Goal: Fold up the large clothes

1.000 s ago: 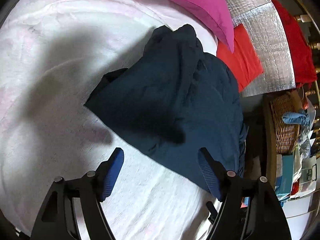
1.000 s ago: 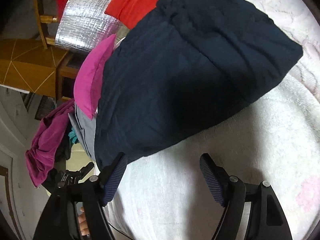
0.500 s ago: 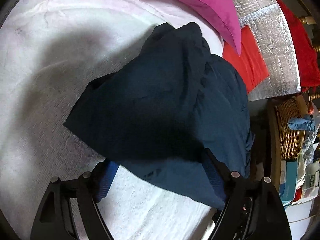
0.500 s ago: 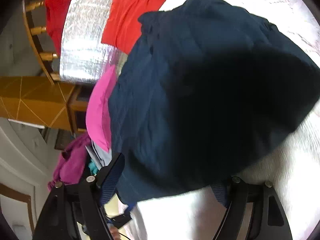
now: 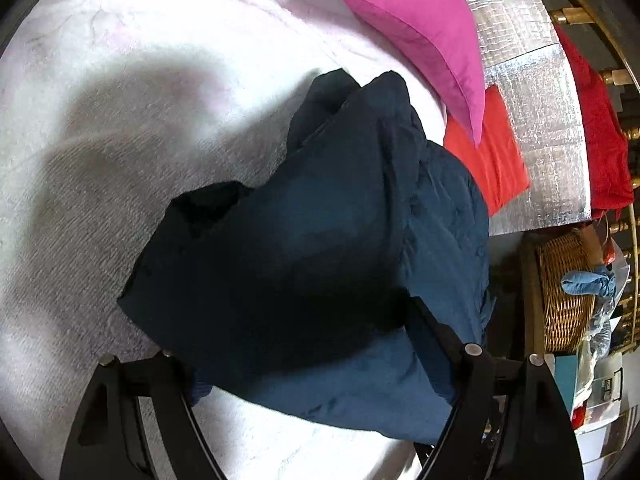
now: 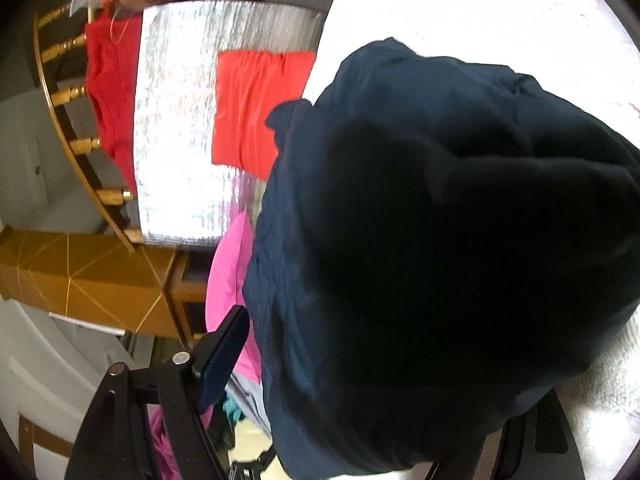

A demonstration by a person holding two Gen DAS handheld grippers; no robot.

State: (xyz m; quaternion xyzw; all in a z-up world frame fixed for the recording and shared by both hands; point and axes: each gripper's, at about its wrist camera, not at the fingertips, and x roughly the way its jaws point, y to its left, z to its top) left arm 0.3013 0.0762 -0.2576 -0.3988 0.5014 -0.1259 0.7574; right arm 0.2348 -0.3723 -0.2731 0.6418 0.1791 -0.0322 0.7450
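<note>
Left tool [image 5: 308, 364] spread, under navy garment [image 5: 320, 240] | right tool [image 6: 380, 392] spread, garment-covered

Open white bedspread [image 5: 120, 128] left of the navy garment [image 5: 320, 248]; pink pillow [image 5: 420, 28] crowds its far side

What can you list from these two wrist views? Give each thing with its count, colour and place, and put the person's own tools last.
navy garment: one, dark blue, bunched on the bed, lying between both tools' fingers
bed cover: one, white-pink, under the garment
pillow: one, magenta, at the bed's far edge
folded cloth: one, orange-red, on the silver sheet
silver sheet: one, foil-like, beside the bed
red garment: one, draped on wooden rails
wicker basket: one, tan, on the floor side, with a blue cloth on it
left tool: one, black with blue pads, open around the garment's near edge
right tool: one, black, open, one finger hidden under the garment
</note>
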